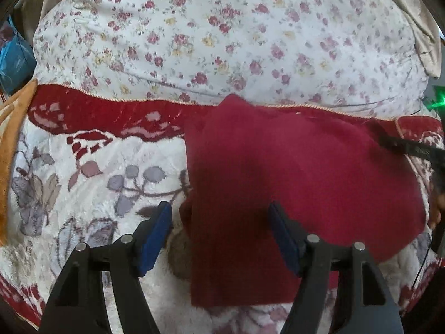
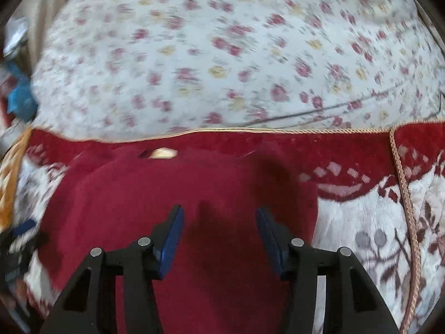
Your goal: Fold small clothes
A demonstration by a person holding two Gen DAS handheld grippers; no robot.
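A dark red knitted garment lies flat on the plush blanket, its far corner reaching the blanket's red border. My left gripper hovers over the garment's left part, open, with blue pads wide apart and nothing pinched. In the right wrist view the same garment fills the middle, a pale label near its far edge. My right gripper stands open above it, pads clear of the cloth. The left gripper shows blurred at that view's left edge.
A white quilt with small flowers bulges behind the blanket. Orange cloth and a blue bag lie at the left. A braided cord runs along the blanket at the right. A hand shows at the right edge.
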